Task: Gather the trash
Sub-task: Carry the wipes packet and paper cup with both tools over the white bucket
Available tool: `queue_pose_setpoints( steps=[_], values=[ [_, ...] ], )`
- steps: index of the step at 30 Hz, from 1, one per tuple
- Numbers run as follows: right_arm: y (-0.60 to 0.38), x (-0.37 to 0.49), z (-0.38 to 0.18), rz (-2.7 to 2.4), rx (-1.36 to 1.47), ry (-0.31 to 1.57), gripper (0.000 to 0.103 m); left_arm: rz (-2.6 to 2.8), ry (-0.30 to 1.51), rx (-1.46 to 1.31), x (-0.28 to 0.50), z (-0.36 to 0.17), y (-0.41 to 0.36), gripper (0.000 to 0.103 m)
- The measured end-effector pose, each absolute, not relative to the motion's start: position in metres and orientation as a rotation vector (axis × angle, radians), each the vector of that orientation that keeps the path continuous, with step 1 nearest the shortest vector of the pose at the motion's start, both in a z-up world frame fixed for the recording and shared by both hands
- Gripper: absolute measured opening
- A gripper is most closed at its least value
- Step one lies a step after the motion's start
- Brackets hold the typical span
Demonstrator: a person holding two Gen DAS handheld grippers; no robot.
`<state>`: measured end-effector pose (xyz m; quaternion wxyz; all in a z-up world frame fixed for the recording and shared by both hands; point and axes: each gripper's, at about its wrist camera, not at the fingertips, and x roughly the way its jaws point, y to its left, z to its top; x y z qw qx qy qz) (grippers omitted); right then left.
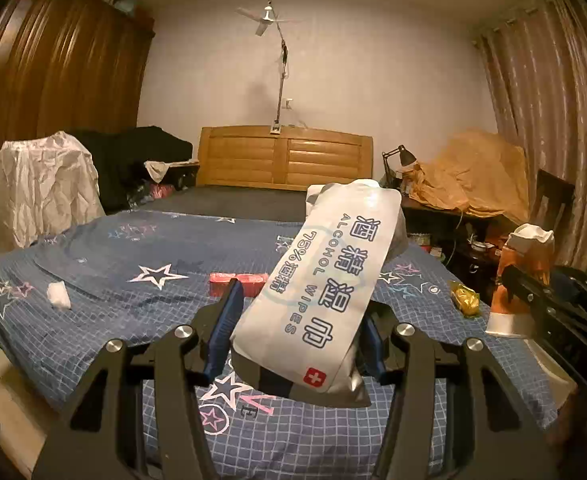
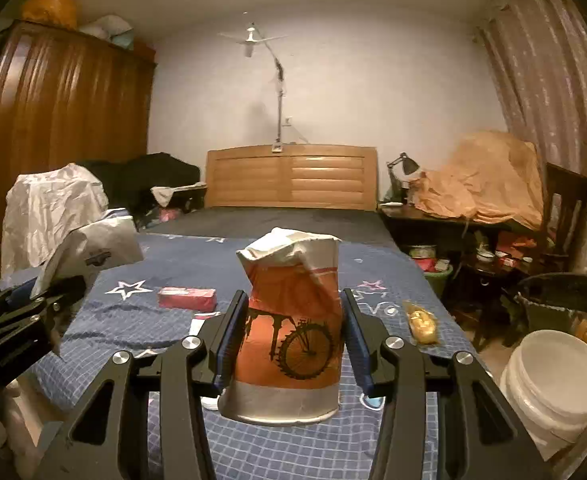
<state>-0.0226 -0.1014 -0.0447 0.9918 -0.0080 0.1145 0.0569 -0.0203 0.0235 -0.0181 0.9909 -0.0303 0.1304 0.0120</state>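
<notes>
My left gripper (image 1: pixel 297 320) is shut on a white alcohol wipes pack (image 1: pixel 325 276) and holds it tilted above the blue star-print bed (image 1: pixel 133 320). My right gripper (image 2: pixel 293 320) is shut on a crumpled orange paper cup with a bicycle print (image 2: pixel 293 328), held upright above the bed (image 2: pixel 373 280). On the bed lie a red packet (image 1: pixel 249 282) (image 2: pixel 187 298), a white crumpled tissue (image 1: pixel 58 295) and a yellow wrapper (image 1: pixel 466 300) (image 2: pixel 423 322). The left gripper with the pack (image 2: pixel 89 248) shows at the left of the right wrist view.
A white bucket (image 2: pixel 557 380) and a dark wicker basket (image 2: pixel 561 300) stand on the floor right of the bed. A cluttered desk with a lamp (image 2: pixel 405 168) is at the back right. A wardrobe (image 2: pixel 53 140) and a covered chair (image 1: pixel 41 192) stand on the left.
</notes>
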Motion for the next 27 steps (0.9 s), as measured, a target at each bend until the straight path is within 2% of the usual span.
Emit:
queue_pose_setpoints(
  steps=[27],
  values=[
    [-0.112, -0.032, -0.046, 0.112, -0.013, 0.239, 0.048, 0.015, 0.274, -0.004, -0.015, -0.032, 0.009, 0.051]
  ],
)
